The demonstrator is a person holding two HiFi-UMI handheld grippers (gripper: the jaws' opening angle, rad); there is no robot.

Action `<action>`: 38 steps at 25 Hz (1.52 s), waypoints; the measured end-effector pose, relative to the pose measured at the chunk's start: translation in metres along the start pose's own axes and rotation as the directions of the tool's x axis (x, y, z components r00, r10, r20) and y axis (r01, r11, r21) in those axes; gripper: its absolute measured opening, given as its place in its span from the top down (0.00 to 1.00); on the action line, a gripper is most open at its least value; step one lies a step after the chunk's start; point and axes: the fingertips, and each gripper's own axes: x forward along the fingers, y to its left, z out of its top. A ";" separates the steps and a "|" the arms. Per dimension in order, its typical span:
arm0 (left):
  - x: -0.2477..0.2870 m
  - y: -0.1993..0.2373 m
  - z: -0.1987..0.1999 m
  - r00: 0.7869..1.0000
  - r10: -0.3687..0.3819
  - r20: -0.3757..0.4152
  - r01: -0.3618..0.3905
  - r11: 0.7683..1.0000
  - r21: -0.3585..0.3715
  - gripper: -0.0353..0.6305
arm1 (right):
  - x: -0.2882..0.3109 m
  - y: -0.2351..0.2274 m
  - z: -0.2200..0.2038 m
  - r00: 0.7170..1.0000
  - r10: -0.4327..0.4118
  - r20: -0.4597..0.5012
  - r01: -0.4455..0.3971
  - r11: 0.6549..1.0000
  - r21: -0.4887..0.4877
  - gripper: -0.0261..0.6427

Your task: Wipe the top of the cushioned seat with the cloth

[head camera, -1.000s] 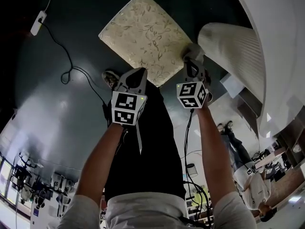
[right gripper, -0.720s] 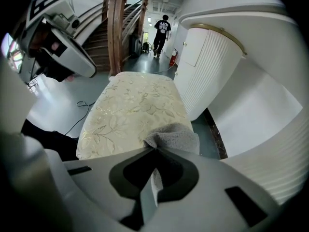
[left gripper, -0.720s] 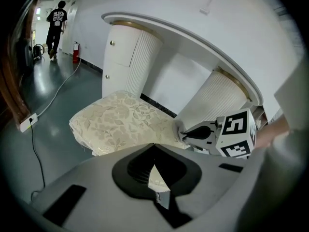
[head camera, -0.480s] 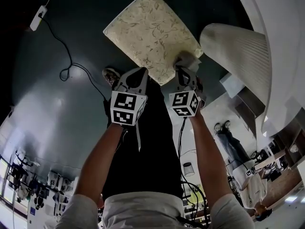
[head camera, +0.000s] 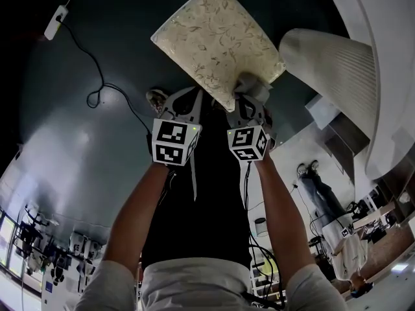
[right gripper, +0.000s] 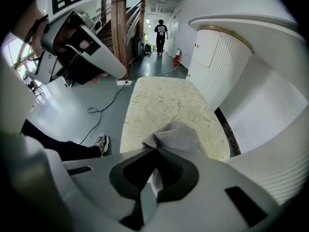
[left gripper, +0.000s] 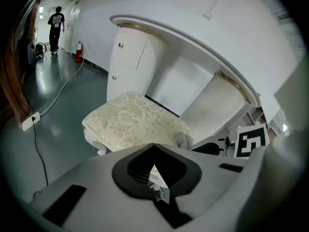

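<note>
The right gripper (right gripper: 155, 149) is clamped on the grey cloth (right gripper: 177, 135), which lies bunched on the top of the cushioned seat (right gripper: 166, 103) (cream, with a leafy pattern), at the edge nearest the person. The left gripper (left gripper: 154, 146) has its jaws together with nothing between them and is held near that same edge, beside the right one, above the dark floor (head camera: 78, 141).

Fisheye distortion is curving the edges; soft glare is spreading over the dark floor (head camera: 71, 167); corners are blackening.
</note>
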 end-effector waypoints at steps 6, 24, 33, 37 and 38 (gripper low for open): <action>-0.011 0.007 -0.004 1.000 -0.019 -0.008 0.019 1.000 0.025 0.93 | -0.001 0.028 0.004 1.000 0.020 -0.010 -0.020 1.000 0.005 0.94; -0.048 0.060 -0.009 0.998 -0.044 -0.033 0.046 0.997 0.069 0.93 | 0.018 0.059 0.038 0.999 -0.020 -0.050 0.025 0.995 0.093 0.94; -0.076 0.070 0.011 0.997 -0.065 -0.044 0.071 0.986 0.154 0.93 | 0.026 0.038 0.062 0.998 -0.057 -0.034 0.063 0.974 0.217 0.94; -0.069 0.071 0.013 0.997 -0.064 -0.051 0.070 0.987 0.142 0.93 | 0.029 0.025 0.072 0.997 -0.080 -0.012 0.080 0.970 0.229 0.94; -0.066 0.070 0.013 0.996 -0.065 -0.053 0.072 0.988 0.138 0.93 | 0.031 0.022 0.073 0.996 -0.084 -0.007 0.083 0.970 0.230 0.94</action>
